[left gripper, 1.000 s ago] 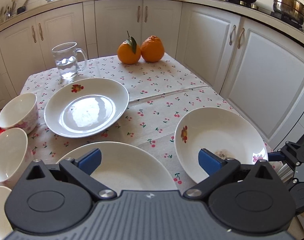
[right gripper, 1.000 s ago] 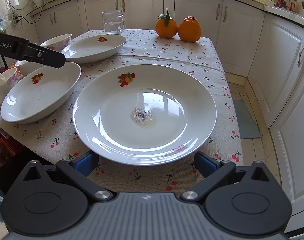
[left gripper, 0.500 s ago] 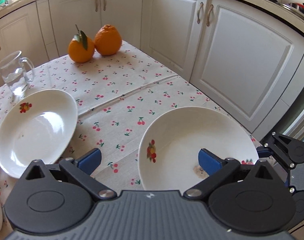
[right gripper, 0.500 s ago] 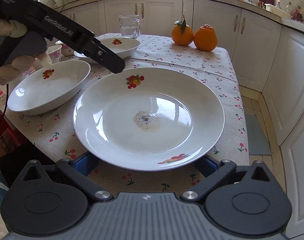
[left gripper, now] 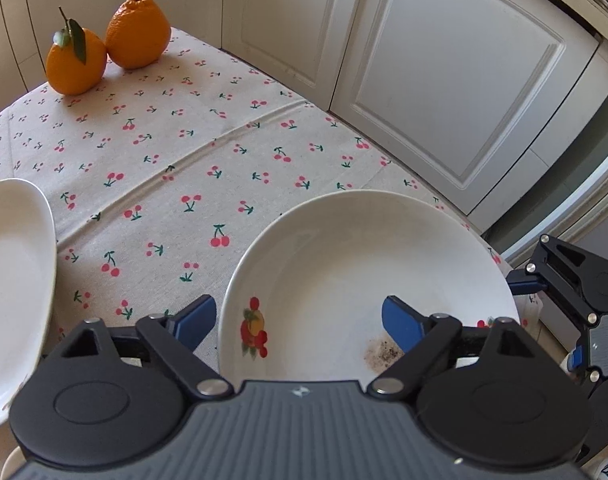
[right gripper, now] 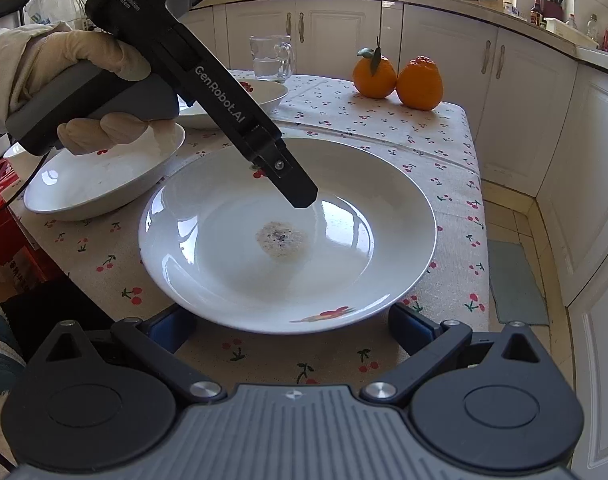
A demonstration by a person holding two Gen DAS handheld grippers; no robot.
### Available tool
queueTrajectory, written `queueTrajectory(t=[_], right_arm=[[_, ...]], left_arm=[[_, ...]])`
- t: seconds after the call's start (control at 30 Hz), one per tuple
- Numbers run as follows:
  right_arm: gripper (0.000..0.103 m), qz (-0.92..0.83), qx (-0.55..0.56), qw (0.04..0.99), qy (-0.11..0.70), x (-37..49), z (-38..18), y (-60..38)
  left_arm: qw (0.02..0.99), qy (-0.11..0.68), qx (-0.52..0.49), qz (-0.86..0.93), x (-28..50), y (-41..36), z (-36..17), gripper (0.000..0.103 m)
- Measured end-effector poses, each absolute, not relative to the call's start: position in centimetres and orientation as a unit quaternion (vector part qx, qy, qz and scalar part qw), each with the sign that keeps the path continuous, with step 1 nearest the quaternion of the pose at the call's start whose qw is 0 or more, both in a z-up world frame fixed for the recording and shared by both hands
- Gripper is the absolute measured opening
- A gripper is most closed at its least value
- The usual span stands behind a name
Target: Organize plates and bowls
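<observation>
- Target = soiled white plate (right gripper: pixel 288 236), near table edge on the cherry-print tablecloth (left gripper: pixel 176 168); dried residue patch (right gripper: pixel 282 239) at its centre, fruit decal (left gripper: pixel 254 332) on the rim.
- Your left gripper (left gripper: pixel 296 320) straddles that rim: one blue pad outside on the cloth side, other pad (left gripper: pixel 399 326) over the well. Jaws closing w/ the rim between them; pads don't look pressed on it yet.
- Get the rim seated deep betw. the pads before lifting. Glazed rim likely slippery, so a shallow pinch could let it tip.
- From the right wrist view the left tool comes in steep over the plate's far side; your gloved hand (right gripper: pixel 84 80) holds its handle. Keep the inner finger off the residue if poss.
- Right gripper (right gripper: pixel 294 330) spread wide, nothing held; near rim of the plate sits just ahead of its pads. Prob. best used to steady the near edge or take it as 2nd grip.
- Lift level, low. Deep white plate (right gripper: pixel 100 176) just beside on the left looks the likely stack spot; 3rd plate (right gripper: pixel 264 94) behind it.
- Watch glass mug (right gripper: pixel 272 58) and the two oranges (right gripper: pixel 397 78) at the far end; well apart, no obstacle now.
</observation>
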State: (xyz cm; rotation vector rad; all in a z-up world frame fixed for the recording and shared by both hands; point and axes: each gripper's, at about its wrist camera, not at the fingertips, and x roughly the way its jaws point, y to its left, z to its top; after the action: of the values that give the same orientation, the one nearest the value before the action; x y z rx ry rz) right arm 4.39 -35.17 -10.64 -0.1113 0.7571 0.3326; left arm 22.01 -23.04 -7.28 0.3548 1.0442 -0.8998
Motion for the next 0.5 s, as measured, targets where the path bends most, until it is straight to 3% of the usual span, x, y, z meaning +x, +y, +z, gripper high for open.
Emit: queueTrajectory(t=[0.27, 0.5], right_arm=[[0.101, 0.174, -0.062, 0.911, 0.369, 4.43, -10.43, -34.90], [0.099, 0.177, -0.060, 0.907, 0.376, 4.62, -10.15, -34.92]], left_arm=[[0.743, 0.489, 0.171, -0.424, 22.59, -23.27, -7.26, 0.071], [0.732, 0.494, 0.181, -0.433, 22.96, -23.47, -7.14, 0.067]])
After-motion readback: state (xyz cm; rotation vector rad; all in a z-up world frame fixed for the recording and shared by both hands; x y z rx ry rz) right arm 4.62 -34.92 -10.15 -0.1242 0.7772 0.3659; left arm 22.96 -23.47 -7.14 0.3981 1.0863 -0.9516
